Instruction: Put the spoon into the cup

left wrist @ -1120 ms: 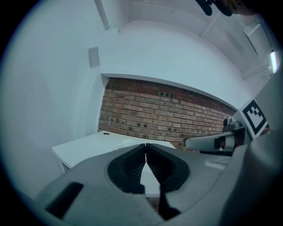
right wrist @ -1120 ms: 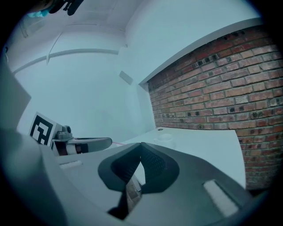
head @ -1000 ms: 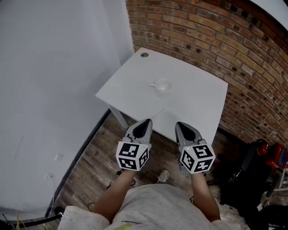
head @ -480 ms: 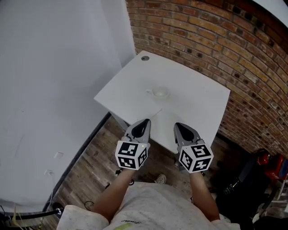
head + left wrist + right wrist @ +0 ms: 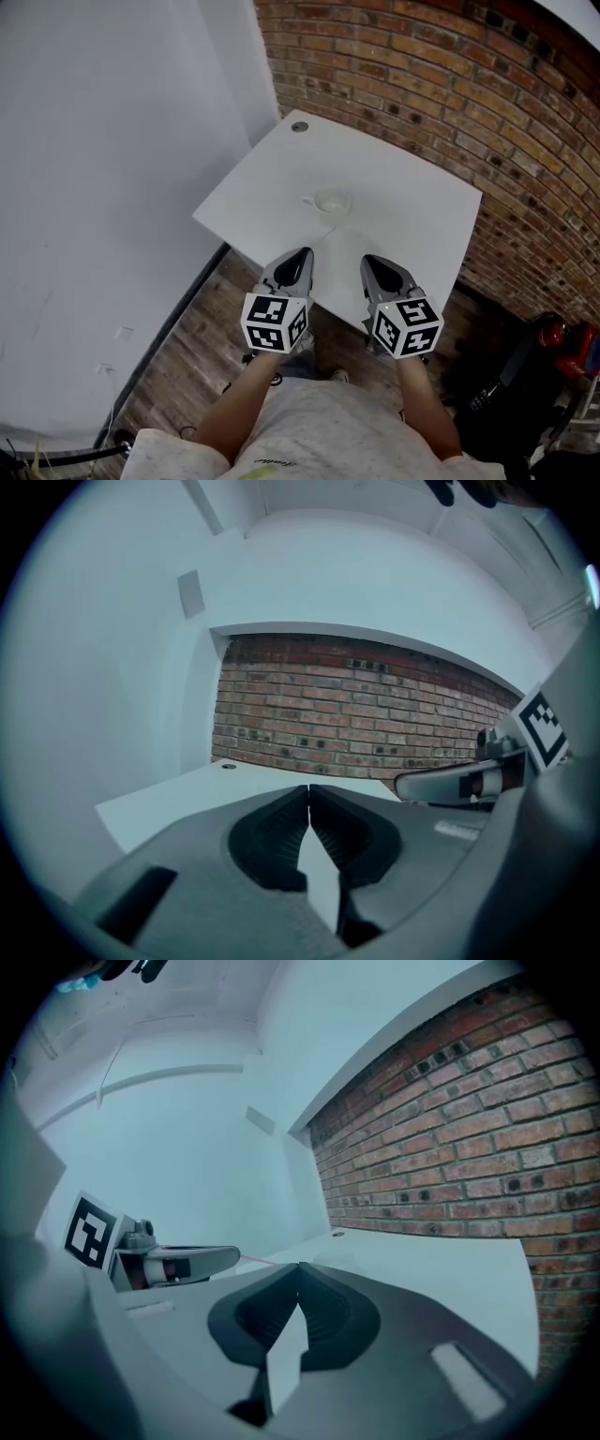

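A white cup [image 5: 333, 202] stands near the middle of the white table [image 5: 412, 202], its handle pointing left. A thin pale streak [image 5: 327, 236] between the cup and the table's near edge looks like the spoon; it is too faint to be sure. My left gripper [image 5: 302, 255] and right gripper [image 5: 372, 262] hang side by side over the near edge, both shut and empty. In the left gripper view the jaws of the left gripper [image 5: 308, 789] meet at the tips. The right gripper [image 5: 298, 1267] looks the same in its own view. Neither gripper view shows the cup or the spoon.
A brick wall [image 5: 450, 84] runs behind and right of the table; a white wall [image 5: 112, 169] stands at the left. A round cable hole [image 5: 299, 126] sits at the table's far corner. Dark bags and a red object [image 5: 548, 330] lie on the wooden floor [image 5: 202, 347] at the right.
Both grippers have come forward, from short of the table to over its near edge. They stay shut. The cup has not moved on the table.
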Action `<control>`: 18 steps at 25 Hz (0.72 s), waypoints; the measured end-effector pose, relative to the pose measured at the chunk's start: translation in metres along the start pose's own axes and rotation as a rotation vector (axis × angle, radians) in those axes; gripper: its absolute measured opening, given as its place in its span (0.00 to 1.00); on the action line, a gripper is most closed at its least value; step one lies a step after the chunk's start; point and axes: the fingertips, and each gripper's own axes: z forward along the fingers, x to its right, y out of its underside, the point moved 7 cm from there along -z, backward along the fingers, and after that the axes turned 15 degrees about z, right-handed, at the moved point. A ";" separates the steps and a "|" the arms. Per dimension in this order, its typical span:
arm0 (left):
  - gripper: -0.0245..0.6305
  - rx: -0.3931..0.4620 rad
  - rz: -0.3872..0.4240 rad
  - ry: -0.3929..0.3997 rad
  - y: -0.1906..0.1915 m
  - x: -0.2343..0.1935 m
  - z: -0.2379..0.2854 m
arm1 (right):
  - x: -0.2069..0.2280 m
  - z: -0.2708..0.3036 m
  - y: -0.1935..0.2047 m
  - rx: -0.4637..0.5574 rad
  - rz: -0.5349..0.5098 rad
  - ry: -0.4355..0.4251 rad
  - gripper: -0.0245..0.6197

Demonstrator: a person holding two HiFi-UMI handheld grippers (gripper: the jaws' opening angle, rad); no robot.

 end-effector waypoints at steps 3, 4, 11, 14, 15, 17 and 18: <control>0.05 0.001 -0.005 0.009 0.001 -0.012 0.015 | 0.003 0.015 -0.005 -0.004 -0.009 0.011 0.05; 0.05 0.001 -0.007 0.013 0.002 -0.016 0.021 | 0.005 0.021 -0.007 -0.005 -0.011 0.015 0.05; 0.05 -0.014 -0.010 0.057 0.005 -0.048 0.064 | 0.015 0.065 -0.024 -0.010 -0.015 0.051 0.05; 0.05 -0.030 -0.003 0.079 0.009 -0.062 0.082 | 0.020 0.083 -0.030 -0.012 -0.010 0.071 0.05; 0.05 -0.036 0.000 0.089 0.010 -0.065 0.088 | 0.021 0.089 -0.032 -0.012 -0.006 0.078 0.05; 0.05 -0.047 0.005 0.110 0.013 -0.071 0.100 | 0.024 0.101 -0.034 -0.013 0.001 0.092 0.05; 0.05 -0.053 0.006 0.121 0.015 -0.074 0.105 | 0.025 0.106 -0.035 -0.014 0.003 0.099 0.05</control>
